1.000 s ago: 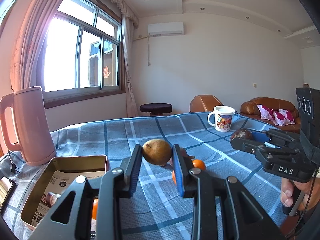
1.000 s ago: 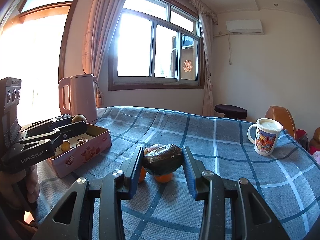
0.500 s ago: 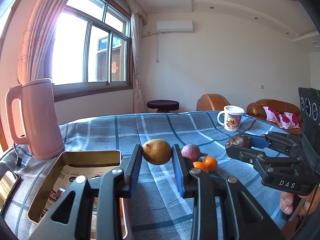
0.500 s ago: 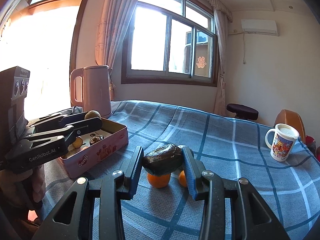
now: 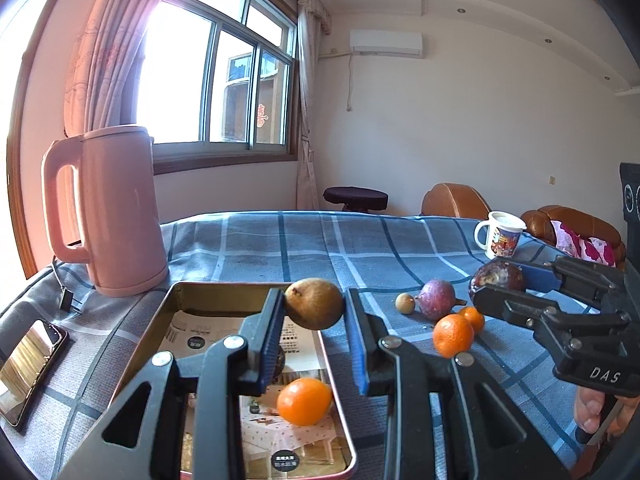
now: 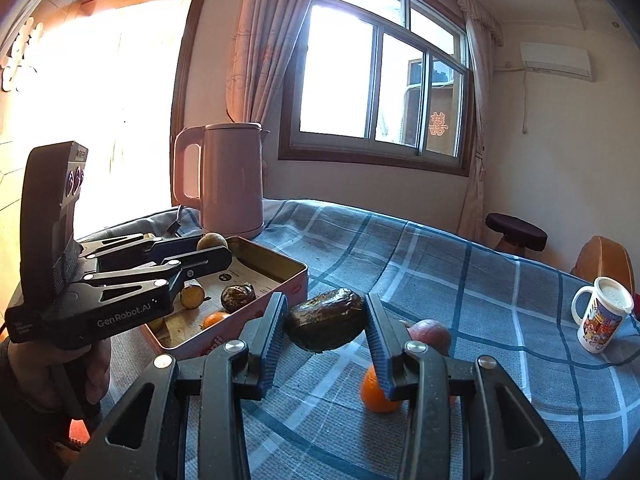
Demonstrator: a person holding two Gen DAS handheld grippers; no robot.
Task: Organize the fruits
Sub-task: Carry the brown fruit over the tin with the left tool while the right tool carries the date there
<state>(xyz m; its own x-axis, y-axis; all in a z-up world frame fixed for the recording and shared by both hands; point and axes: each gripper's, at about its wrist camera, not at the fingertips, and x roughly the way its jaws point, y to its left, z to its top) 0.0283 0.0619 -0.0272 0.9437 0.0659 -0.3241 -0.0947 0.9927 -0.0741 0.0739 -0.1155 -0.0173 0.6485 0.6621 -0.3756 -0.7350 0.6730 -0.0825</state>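
fruits are split between the pink tin (image 5: 182,304) at lower left of the left wrist view and the checked cloth (image 5: 320,240) to its right. the left gripper (image 5: 314,308) is clenched on a brown pear (image 5: 314,302), held above the tin's right half. the right gripper (image 6: 325,322) is clamped on a dark, wrinkled avocado (image 6: 327,323), low in the middle of its own view, above the cloth just right of the tin.

risks, as i judge them: the pear is pinched only at its sides, so letting go from this height could bounce it onto the orange (image 5: 304,400) below or out over the low rim. the soft avocado could bruise under a hard squeeze. both tools are heading for one tin and could knock together.

count: in the tin, one orange, one dark round fruit (image 6: 237,297), one cut yellow piece (image 6: 192,296), maybe another by the wall. on the cloth, two oranges (image 5: 452,336), one purple fruit (image 5: 436,303), one small brown ball (image 5: 405,303). one kettle (image 5: 108,212), one mug (image 5: 500,238), one phone (image 5: 28,360).
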